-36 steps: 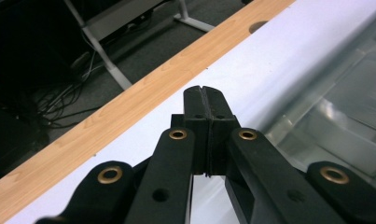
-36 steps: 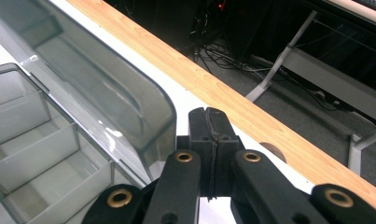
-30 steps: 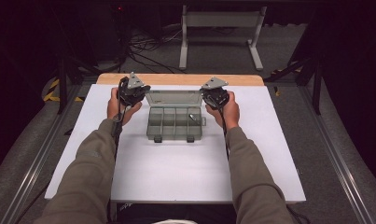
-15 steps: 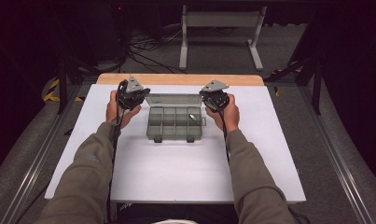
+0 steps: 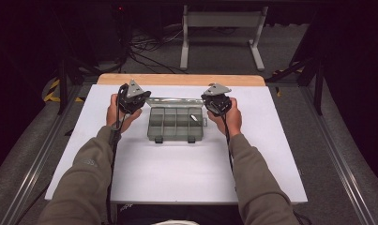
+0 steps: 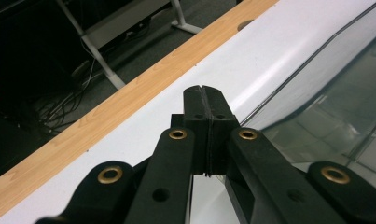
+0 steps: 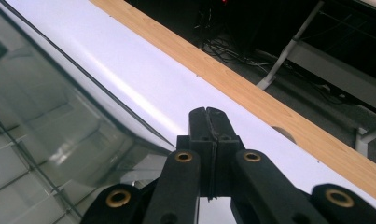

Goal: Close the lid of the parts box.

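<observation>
White table, one box on it

The table (image 5: 177, 168), white-topped with a wooden strip along its far edge, fills the frame's middle; a grey compartment box (image 5: 176, 124) with a clear raised lid lies just above centre.

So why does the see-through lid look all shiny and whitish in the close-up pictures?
In the left gripper view, the clear lid catches pale glare and reflections. In the right gripper view, the lid mirrors the compartments hazily, and the white table shows a bright streak. In the high view, the table is evenly lit against dark surroundings.
</observation>
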Motion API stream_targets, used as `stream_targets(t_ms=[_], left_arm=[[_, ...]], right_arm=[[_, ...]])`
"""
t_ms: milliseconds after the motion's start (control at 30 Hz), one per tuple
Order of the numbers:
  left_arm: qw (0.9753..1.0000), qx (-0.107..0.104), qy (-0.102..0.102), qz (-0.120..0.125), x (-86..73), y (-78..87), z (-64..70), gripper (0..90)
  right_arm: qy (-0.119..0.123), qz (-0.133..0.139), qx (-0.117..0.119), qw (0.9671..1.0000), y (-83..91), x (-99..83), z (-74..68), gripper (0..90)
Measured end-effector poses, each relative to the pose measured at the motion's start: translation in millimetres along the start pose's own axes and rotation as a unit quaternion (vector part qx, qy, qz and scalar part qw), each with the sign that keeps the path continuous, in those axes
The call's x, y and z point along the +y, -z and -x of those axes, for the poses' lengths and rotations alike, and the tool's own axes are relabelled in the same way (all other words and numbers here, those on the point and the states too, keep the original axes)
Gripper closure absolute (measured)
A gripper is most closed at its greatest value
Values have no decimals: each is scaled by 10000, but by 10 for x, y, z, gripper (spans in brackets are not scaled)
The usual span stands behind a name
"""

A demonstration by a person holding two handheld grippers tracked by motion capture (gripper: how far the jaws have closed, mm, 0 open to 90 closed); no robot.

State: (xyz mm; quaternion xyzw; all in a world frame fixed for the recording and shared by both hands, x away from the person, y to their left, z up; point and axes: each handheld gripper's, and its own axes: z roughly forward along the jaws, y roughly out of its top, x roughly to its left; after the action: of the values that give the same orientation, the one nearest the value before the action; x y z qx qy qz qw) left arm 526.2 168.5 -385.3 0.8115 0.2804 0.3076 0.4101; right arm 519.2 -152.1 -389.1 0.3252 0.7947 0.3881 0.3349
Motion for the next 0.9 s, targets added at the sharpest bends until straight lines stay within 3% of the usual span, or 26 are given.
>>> stream_targets(t_ms=[500, 600, 767, 900], left_arm=[[10000, -64, -40, 9, -63, 31, 23, 889], [9999, -63, -140, -40, -87, 36, 27, 881], [9997, -189, -120, -62, -114, 34, 38, 876], [9991, -296, -290, -61, -113, 50, 109, 875]], right_arm=[[-44, 63, 87, 9999, 66, -49, -34, 900], [-27, 43, 121, 9999, 80, -64, -44, 900], [64, -5, 229, 9997, 80, -82, -66, 900], [130, -73, 326, 9994, 84, -117, -112, 900]])
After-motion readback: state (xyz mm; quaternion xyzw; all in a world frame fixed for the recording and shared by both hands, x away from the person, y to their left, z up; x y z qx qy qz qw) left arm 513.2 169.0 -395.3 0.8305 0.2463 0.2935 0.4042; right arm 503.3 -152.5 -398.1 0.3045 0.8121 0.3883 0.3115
